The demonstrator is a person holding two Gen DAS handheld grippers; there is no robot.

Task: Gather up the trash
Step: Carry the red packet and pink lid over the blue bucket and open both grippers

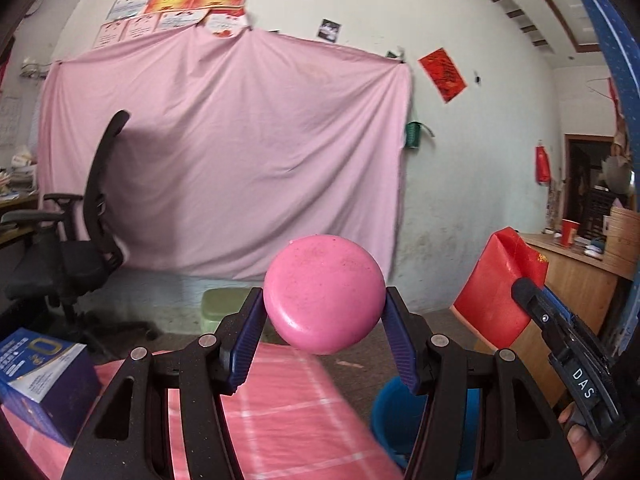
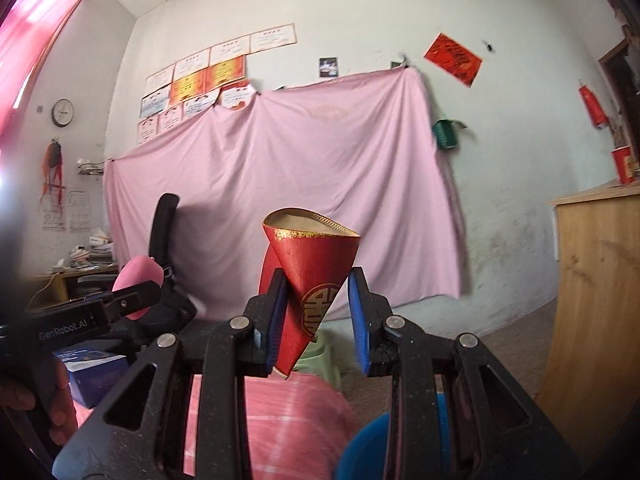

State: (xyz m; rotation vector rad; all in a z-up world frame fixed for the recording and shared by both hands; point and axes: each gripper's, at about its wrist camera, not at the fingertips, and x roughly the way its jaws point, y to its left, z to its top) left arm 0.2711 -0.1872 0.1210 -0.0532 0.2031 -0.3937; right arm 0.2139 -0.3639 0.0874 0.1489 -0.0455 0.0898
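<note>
My left gripper (image 1: 323, 296) is shut on a pink round lid (image 1: 324, 308), held up in the air by its edges. My right gripper (image 2: 319, 276) is shut on a red paper envelope with gold print (image 2: 316, 276), curled into a cone and also off the table. In the left wrist view the right gripper (image 1: 524, 288) shows at the right with the red envelope (image 1: 496, 300). In the right wrist view the left gripper (image 2: 136, 292) shows at the left with the pink lid (image 2: 140, 276). A blue bucket (image 1: 394, 420) (image 2: 368, 448) stands low down, under both grippers.
A pink checked tablecloth (image 1: 288, 420) lies below, with a blue box (image 1: 40, 380) at its left. A black office chair (image 1: 88, 240) and a green bin (image 1: 220, 308) stand before a pink sheet (image 1: 240, 152) on the wall. A wooden cabinet (image 2: 600, 280) is at the right.
</note>
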